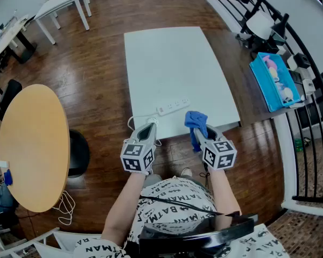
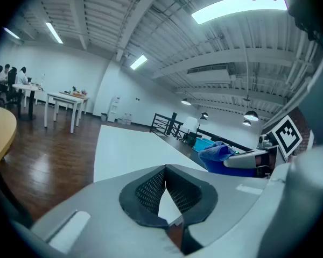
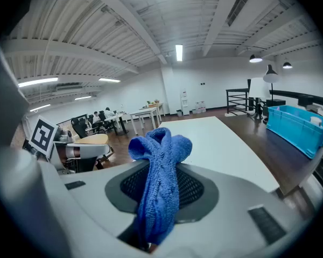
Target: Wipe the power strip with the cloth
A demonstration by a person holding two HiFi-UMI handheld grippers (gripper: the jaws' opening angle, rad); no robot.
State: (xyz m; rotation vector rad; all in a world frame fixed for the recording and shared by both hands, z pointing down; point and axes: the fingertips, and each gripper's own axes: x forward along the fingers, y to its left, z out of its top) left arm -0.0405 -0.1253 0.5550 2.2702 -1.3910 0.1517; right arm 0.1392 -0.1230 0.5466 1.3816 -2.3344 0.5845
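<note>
Power strip (image 1: pixel 173 106) lies flat near the front edge of the white table (image 1: pixel 167 58), nothing touching it; its cord seems to trail toward us. We note the blue cloth (image 3: pixel 160 198) pinched in the right gripper (image 1: pixel 199 132), just short of the strip. Left gripper (image 2: pixel 164 171) closed on nothing, at the table's near edge.

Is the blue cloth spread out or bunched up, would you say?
Bunched: the cloth hangs crumpled, clamped in the right gripper.
</note>
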